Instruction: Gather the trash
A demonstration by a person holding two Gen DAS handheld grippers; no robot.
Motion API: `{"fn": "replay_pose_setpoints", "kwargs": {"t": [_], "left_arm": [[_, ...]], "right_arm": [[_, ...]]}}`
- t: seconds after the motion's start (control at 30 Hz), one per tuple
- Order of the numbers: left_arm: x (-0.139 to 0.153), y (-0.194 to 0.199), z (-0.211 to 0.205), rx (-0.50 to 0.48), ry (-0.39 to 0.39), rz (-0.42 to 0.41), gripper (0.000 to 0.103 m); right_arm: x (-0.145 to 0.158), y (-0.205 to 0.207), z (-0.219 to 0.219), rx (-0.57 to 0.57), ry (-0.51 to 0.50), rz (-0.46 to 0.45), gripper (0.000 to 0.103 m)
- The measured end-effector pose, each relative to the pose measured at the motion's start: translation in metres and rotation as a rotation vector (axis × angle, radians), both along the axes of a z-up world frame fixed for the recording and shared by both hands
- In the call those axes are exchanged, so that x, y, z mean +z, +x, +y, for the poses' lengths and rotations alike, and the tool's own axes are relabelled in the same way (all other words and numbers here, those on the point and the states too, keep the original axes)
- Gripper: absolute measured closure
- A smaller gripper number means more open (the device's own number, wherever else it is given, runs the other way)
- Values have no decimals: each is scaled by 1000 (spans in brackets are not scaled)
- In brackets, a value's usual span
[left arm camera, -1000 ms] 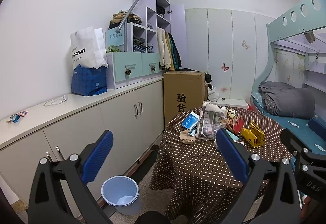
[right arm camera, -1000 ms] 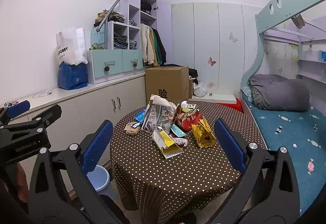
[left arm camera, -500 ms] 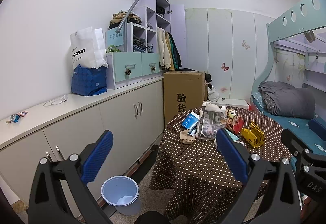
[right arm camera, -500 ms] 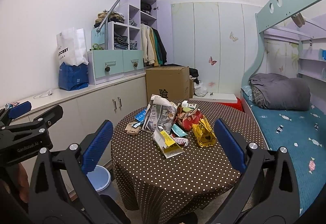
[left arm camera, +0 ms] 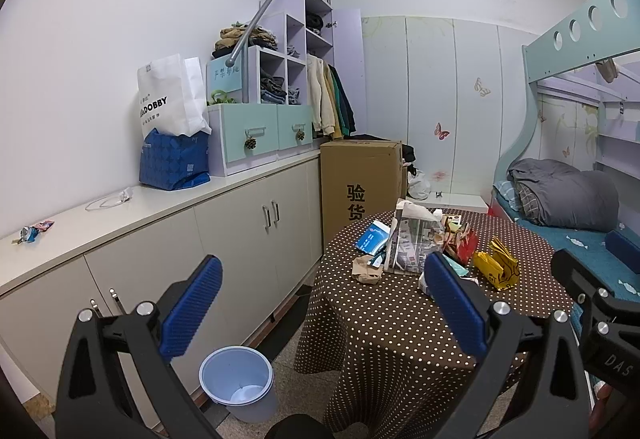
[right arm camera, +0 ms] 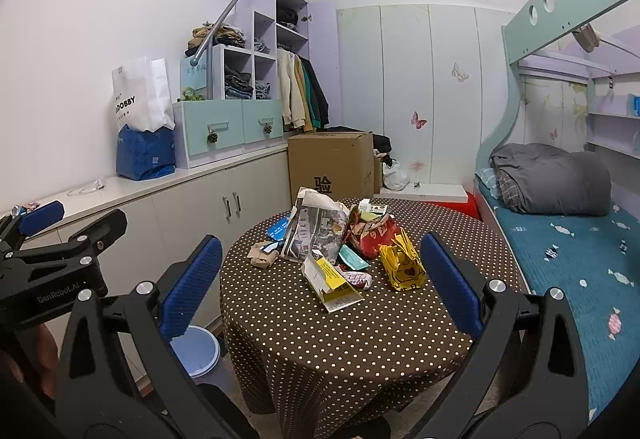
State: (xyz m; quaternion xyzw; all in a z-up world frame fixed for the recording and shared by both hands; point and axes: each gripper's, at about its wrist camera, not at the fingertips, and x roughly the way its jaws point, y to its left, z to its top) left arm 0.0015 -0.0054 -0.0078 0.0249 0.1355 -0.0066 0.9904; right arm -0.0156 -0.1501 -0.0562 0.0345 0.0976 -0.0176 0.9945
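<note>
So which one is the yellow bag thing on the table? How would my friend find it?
Look at the round table with the brown polka-dot cloth. In the trash pile on top, the crumpled yellow bag sits at the right edge, beside the red wrapper. It is the only all-yellow piece, with dark drawings on it.

White walls are noted; low cabinets are ranged along the left, a bunk bed at right.

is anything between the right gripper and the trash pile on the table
Nothing visible. The right gripper is open and faces the trash pile across bare polka-dot tablecloth; the nearest piece is the white and yellow carton.
</note>
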Motion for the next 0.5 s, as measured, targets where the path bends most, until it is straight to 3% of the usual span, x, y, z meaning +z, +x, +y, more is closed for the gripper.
{"fn": "replay_pose_setpoints", "kwargs": {"t": [0.5], "left_arm": [[0,0,0,-2,2,0,4]], "right_arm": [[0,0,-1,-1,2,0,6]]}}
